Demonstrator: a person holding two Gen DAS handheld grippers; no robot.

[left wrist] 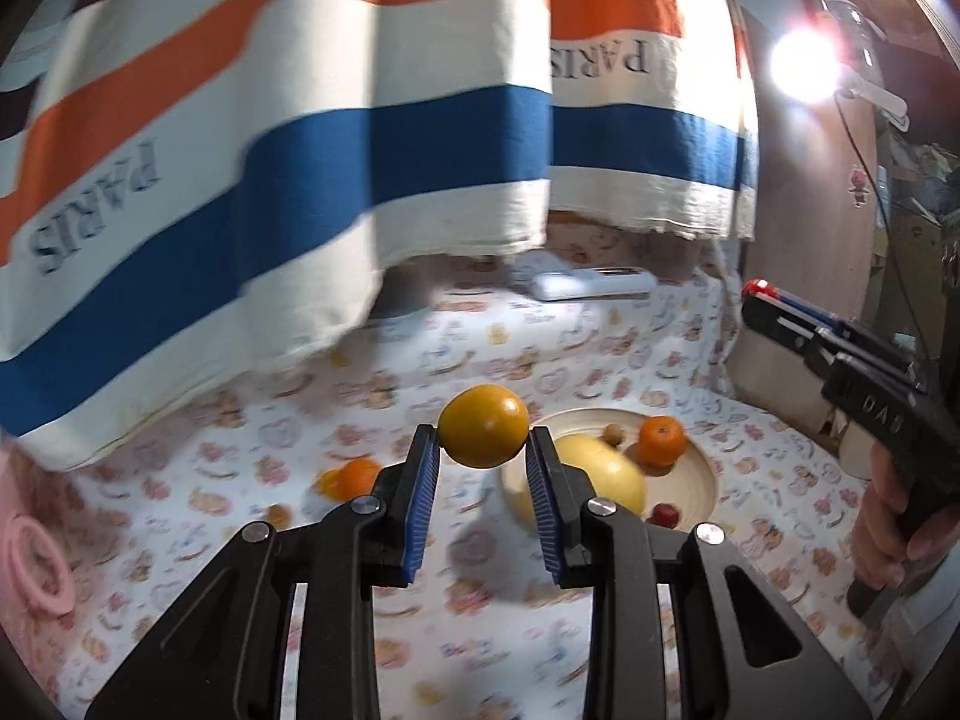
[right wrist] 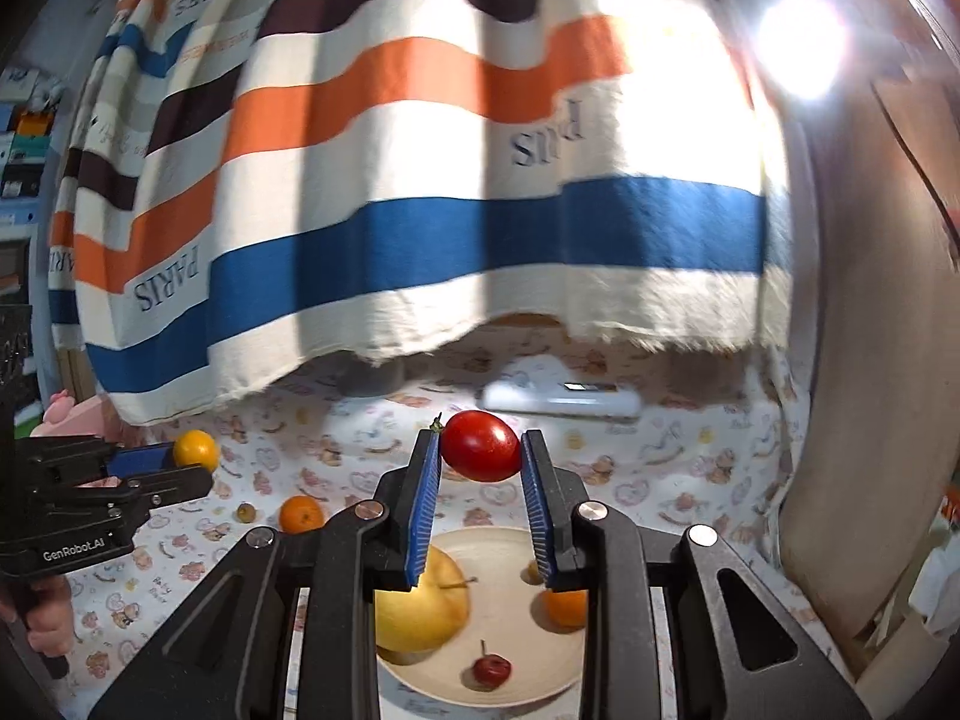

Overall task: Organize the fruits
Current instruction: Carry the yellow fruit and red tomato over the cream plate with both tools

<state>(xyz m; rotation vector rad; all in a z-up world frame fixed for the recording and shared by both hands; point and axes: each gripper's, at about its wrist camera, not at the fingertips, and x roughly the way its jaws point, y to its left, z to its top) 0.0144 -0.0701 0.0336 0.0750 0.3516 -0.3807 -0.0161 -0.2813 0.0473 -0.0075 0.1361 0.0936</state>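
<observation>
From my left gripper (left wrist: 483,450), clenched on a yellow-orange fruit (left wrist: 483,426), I see the plate (left wrist: 708,483) holding several fruits; an orange (left wrist: 354,476) waits outside. My right gripper (right wrist: 480,459) grips a red tomato (right wrist: 481,445) above that plate; both need placing.

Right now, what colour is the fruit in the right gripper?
Glossy red, a small tomato pinched in the right gripper; clearest in the right wrist view.

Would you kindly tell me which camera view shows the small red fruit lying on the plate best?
The right wrist view: the small red fruit lies unobstructed on the plate, stem visible. In the left wrist view it is blurred and partly hidden behind the left tool's arm, beside the large yellow fruit.
</observation>
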